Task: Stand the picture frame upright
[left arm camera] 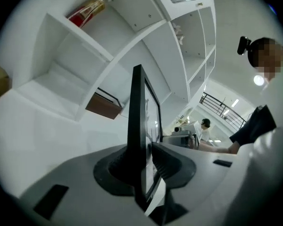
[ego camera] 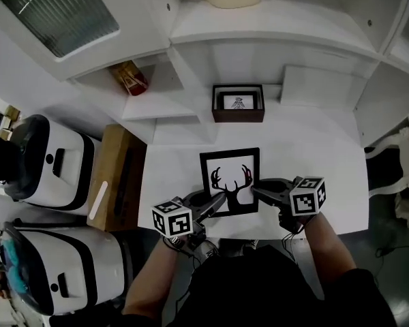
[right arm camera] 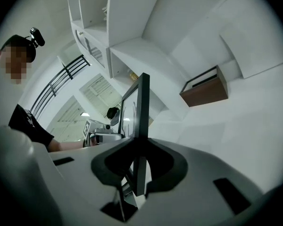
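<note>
Claws pinch picture frame (ego camera: 230,165): left claw (ego camera: 223,198) left edge, right claw (ego camera: 254,189) right.

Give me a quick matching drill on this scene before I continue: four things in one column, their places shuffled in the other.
Things:
1. antler picture frame
2. small brown frame
3. red bottle
4. wooden box

Places:
A. in the shelf cubby at the back of the table
B. left of the table
C. gripped by the left gripper and the right gripper
D. in the open shelf compartment at upper left

Pairs: 1-C, 2-A, 3-D, 4-B.
</note>
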